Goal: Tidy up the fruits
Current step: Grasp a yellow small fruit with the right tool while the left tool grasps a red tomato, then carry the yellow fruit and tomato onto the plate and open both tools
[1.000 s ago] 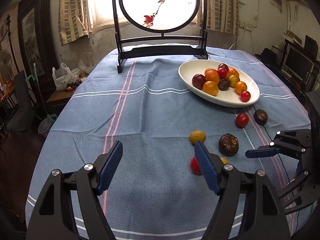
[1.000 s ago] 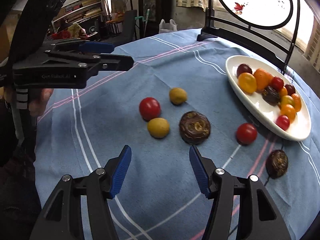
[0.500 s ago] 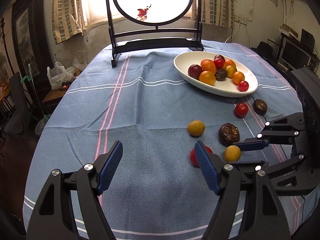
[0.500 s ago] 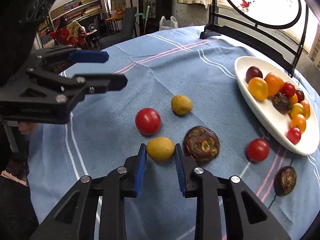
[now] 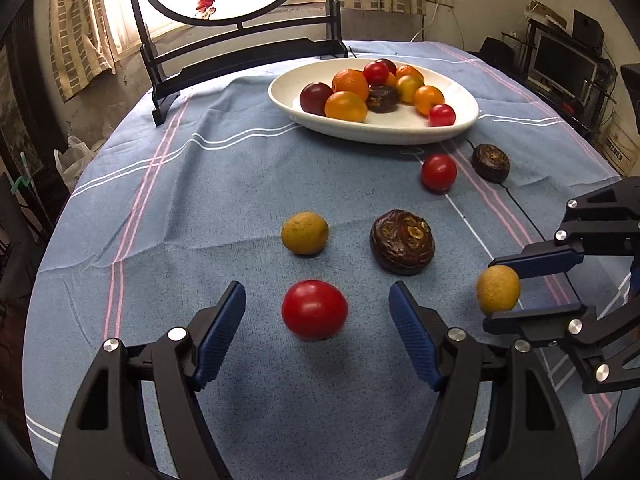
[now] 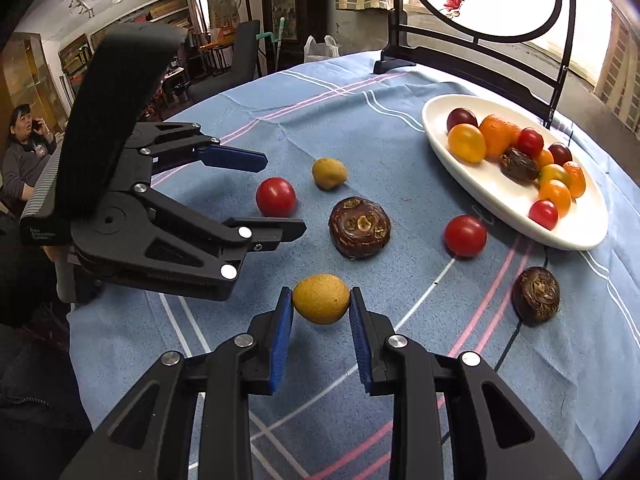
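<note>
My right gripper (image 6: 320, 294) is shut on a small yellow fruit (image 6: 320, 298), its blue pads pressing both sides; the left wrist view shows that same yellow fruit (image 5: 498, 289) at the right. My left gripper (image 5: 316, 296) stands open low over the blue cloth, with a red tomato (image 5: 314, 309) between its fingers and not touched. On the cloth lie another yellow fruit (image 5: 305, 233), a large dark brown fruit (image 5: 402, 241), a second tomato (image 5: 438, 172) and a smaller brown fruit (image 5: 490, 162). The white oval plate (image 5: 384, 136) behind them holds several fruits.
A round painted screen on a black stand (image 5: 240, 56) rises at the table's far edge, close behind the plate. The tablecloth drops off at the left edge (image 5: 44, 248). A person (image 6: 24, 152) sits far off to the left in the right wrist view.
My right gripper moved up to the yellow fruit and shut on it. My left gripper came forward and down, still open, so the red tomato now lies between its fingers.
</note>
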